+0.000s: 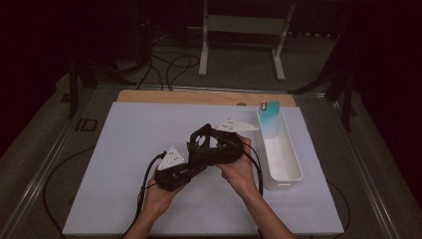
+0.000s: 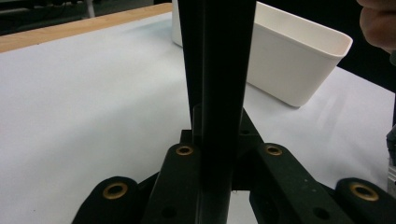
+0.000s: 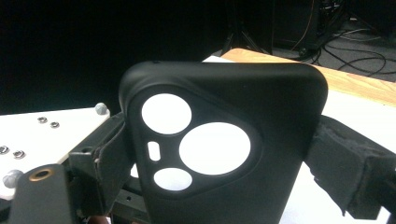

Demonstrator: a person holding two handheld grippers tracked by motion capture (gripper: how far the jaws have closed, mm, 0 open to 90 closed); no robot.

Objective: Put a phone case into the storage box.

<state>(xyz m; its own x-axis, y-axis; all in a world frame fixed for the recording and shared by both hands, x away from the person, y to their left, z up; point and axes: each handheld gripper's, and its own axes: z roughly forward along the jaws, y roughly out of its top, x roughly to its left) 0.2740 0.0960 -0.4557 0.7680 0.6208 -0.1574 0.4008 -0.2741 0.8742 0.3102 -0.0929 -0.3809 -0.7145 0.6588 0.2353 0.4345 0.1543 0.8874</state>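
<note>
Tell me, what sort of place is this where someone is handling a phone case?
Probably a lab or recording workspace, not a home: a white-covered table stands in a dark room, cables trail over the floor behind it, and a metal stand rises beyond. A white bin sits on the table.

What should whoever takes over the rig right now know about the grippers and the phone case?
Left hand-held gripper: shut on the black phone case, edge-on between its jaws.
Right hand-held gripper: pads appear pressed on the case's two sides.
Case: held above the white mat, camera cutouts facing the right gripper's camera.
White bin: to the right, with a teal item standing at its far end.
Done: case lifted and held by both.
Left: probably placing it in the bin; not yet done.
</note>
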